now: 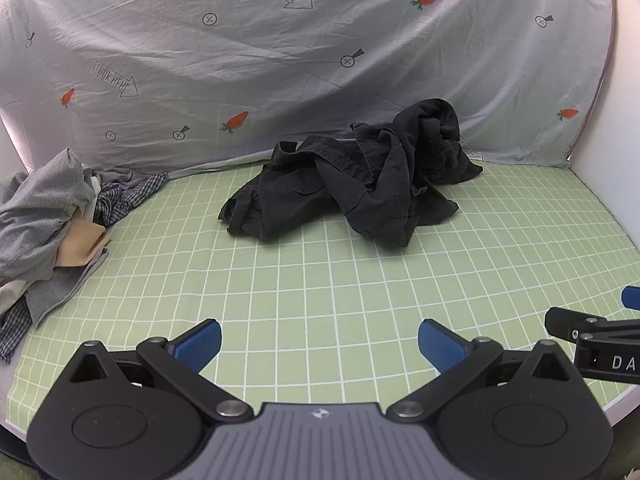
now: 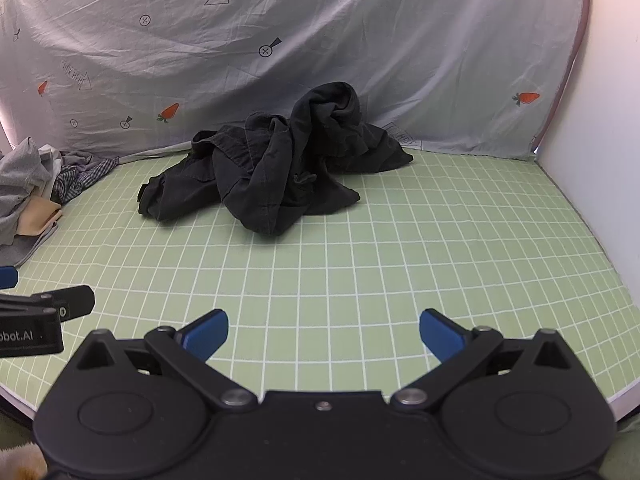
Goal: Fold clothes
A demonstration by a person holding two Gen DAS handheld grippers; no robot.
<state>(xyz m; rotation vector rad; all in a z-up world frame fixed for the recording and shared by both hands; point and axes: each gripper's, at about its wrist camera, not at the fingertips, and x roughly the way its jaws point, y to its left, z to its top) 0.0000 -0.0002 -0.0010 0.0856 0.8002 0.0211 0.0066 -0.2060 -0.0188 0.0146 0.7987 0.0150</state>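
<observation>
A crumpled black garment [image 1: 360, 184] [image 2: 276, 168] lies in a heap on the green checked table cover [image 1: 320, 280] [image 2: 360, 264], near the back sheet. My left gripper [image 1: 319, 342] hovers open over the front of the cover, well short of the garment, nothing between its blue pads [image 1: 200, 342]. My right gripper [image 2: 323, 334] is also open and empty, at about the same distance from the heap. Each gripper shows at the edge of the other's view: the right one [image 1: 592, 336] at far right, the left one [image 2: 40, 312] at far left.
A pile of other clothes [image 1: 52, 224] [image 2: 28, 192], grey, checked and beige, sits at the left edge of the cover. A grey sheet with carrot prints [image 1: 304, 64] [image 2: 280, 40] hangs behind. A white wall [image 1: 612, 160] [image 2: 600, 160] bounds the right side.
</observation>
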